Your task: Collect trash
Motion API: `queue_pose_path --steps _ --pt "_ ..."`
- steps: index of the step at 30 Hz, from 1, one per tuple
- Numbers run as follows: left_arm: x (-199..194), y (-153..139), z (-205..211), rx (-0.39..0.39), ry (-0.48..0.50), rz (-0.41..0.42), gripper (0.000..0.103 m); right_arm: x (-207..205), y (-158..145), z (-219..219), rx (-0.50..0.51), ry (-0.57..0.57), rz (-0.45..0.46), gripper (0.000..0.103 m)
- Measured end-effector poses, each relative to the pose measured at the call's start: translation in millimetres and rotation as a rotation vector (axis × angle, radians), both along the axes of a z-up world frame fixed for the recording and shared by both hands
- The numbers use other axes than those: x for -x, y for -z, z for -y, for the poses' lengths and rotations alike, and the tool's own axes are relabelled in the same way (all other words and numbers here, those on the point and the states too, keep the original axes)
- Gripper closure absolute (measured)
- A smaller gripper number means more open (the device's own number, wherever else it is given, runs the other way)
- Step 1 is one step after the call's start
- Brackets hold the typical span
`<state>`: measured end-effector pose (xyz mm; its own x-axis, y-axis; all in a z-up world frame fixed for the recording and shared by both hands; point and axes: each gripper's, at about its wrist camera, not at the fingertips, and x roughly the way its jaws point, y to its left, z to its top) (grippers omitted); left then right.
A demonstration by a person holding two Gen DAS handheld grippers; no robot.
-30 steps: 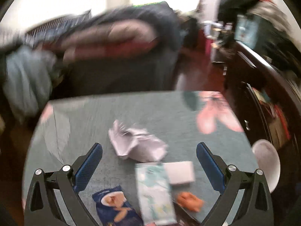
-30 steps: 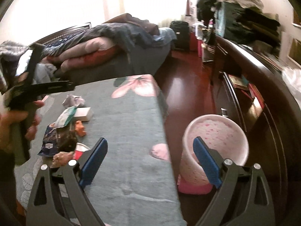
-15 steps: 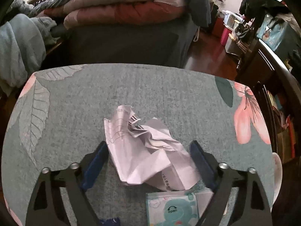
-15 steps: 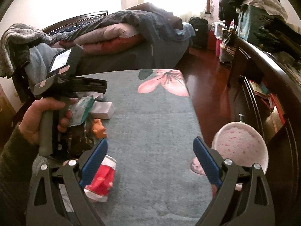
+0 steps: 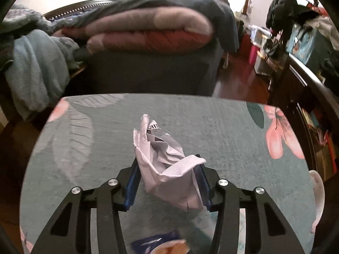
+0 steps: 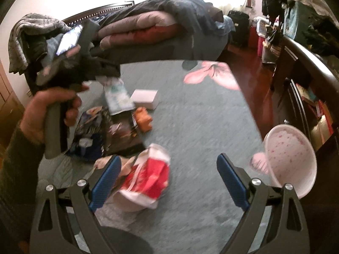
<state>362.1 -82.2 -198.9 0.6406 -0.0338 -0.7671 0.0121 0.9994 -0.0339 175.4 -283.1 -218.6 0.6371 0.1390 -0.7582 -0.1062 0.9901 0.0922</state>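
Note:
My left gripper (image 5: 167, 169) is shut on a crumpled white paper (image 5: 165, 158) and holds it above the teal flowered table (image 5: 222, 131). In the right wrist view the left gripper (image 6: 89, 69) is held in a hand at the left, over the trash pile. My right gripper (image 6: 169, 169) is open and empty, just above a crushed red and white cup (image 6: 148, 182). A tissue pack (image 6: 116, 97), a white box (image 6: 145, 98), an orange scrap (image 6: 144, 120) and dark snack wrappers (image 6: 99, 135) lie on the table.
A pink and white bin (image 6: 290, 158) stands on the floor off the table's right edge; its rim shows in the left wrist view (image 5: 317, 194). A bed with piled blankets (image 5: 148, 31) lies behind the table. A dark wooden cabinet (image 6: 307, 80) runs along the right.
My left gripper has closed on the crumpled paper and lifted it off the table. My right gripper has moved left and down, over the red and white cup.

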Motion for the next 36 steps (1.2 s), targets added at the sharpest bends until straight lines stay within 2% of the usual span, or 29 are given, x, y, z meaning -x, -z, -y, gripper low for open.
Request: queue_pose_path --steps 7,8,9,10,13,15,16,18,23,36 --pt "37 -27 -25 0.009 -0.018 0.08 0.053 3 19 -12 -0.063 0.006 -0.086 0.033" --pt "41 -30 -27 0.011 -0.02 0.088 0.053 3 21 -14 -0.072 0.004 -0.095 0.038" --pt "46 -33 -31 0.016 -0.022 0.094 0.053 3 23 -16 -0.085 -0.003 -0.104 0.049" --pt "49 -35 -34 0.023 -0.022 0.097 0.053 3 23 -17 -0.088 -0.008 -0.107 0.049" --pt "60 -40 -41 0.041 -0.017 0.105 0.053 9 17 -21 -0.057 -0.005 -0.074 0.05" --pt "66 -43 -44 0.049 -0.013 0.114 0.053 14 12 -21 -0.064 -0.007 -0.061 0.058" --pt "69 -44 -47 0.055 -0.012 0.119 0.053 15 8 -21 -0.062 -0.007 -0.055 0.066" --pt "75 -46 -52 0.074 -0.008 0.124 0.053 19 2 -19 -0.06 0.0 -0.041 0.071" --pt "92 -53 -64 0.142 0.011 0.132 0.053 27 -8 -14 -0.033 0.015 -0.012 0.076" --pt "128 -70 -69 0.147 0.04 0.184 0.053 47 -29 -3 -0.053 0.038 0.046 0.076"
